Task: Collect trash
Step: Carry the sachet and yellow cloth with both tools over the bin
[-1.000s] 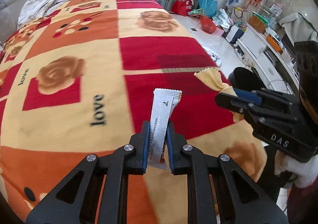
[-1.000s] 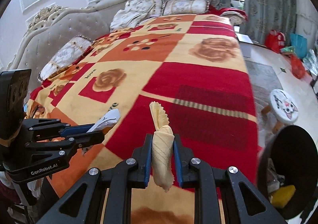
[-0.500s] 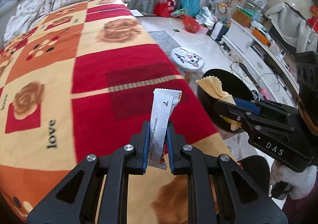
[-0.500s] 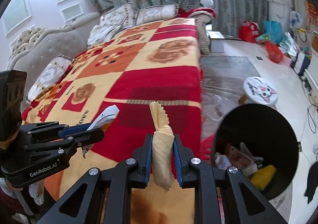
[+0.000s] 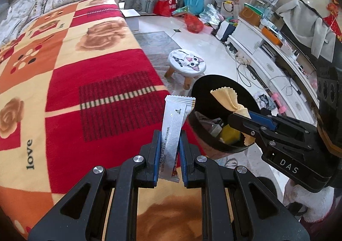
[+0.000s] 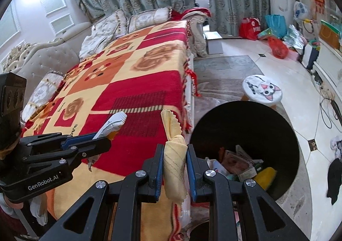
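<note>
Swinging off the bed's edge (image 5: 149,52): round black bin (image 6: 277,117) now below; left tool (image 5: 170,151) clamps white sachet (image 5: 174,121), right tool (image 6: 175,168) clamps yellow cloth (image 6: 174,155). I'd drop next.

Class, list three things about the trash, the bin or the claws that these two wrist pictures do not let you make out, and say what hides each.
- Small print on the white sachet: left wrist view, too small to read.
- Items deep in the black bin: right wrist view, dark interior and right claw cover them.
- Lower end of the yellow cloth: left wrist view, hidden behind the right claw's fingers.
- Bin's base: both views, hidden by the claws.
</note>
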